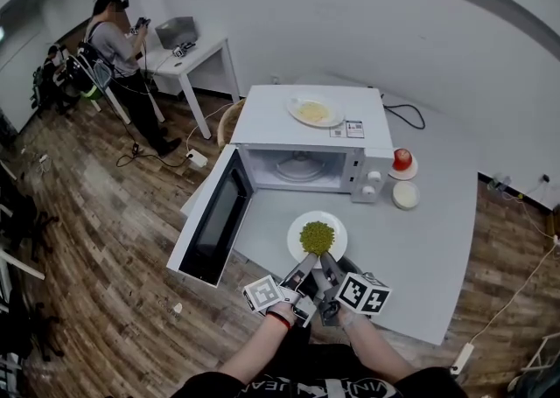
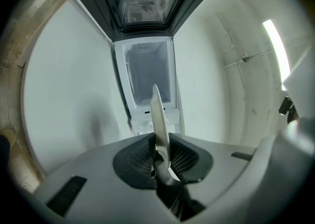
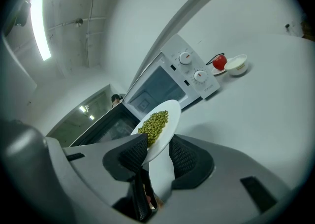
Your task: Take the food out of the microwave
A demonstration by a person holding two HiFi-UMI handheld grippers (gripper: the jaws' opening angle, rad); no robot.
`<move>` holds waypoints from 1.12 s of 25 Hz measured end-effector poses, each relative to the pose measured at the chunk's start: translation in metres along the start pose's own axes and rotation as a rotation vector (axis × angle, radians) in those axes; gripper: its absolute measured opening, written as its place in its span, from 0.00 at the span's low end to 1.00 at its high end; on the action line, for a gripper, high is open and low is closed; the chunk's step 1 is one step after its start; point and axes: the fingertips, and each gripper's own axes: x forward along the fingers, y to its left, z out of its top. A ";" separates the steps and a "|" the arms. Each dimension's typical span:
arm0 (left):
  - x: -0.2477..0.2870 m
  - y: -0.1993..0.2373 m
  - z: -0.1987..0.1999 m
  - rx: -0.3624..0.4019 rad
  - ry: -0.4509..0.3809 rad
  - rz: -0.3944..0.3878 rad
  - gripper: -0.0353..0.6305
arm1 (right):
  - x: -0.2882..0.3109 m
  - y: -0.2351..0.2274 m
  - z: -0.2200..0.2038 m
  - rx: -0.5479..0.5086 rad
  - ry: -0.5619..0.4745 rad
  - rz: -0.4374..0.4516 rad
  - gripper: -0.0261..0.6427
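I have the plate (image 1: 298,224) of peas (image 1: 317,237) just in front of the open microwave (image 1: 360,169), above the near part of the table (image 1: 420,247). Both grippers are clamped on its near rim. The left gripper (image 1: 309,260) pinches the thin edge, and the right gripper (image 1: 325,259) bites the rim just beside it. I judge the plate stiff, glazed, slippery and breakable, and fairly heavy for an edge hold. The peas are loose and would roll at any tilt. The bare rim is the only clean place to grip, so I'd keep it level.
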 end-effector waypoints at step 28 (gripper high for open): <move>-0.054 -0.016 -0.076 0.054 0.038 0.048 0.16 | -0.085 0.001 -0.041 0.008 0.026 0.016 0.26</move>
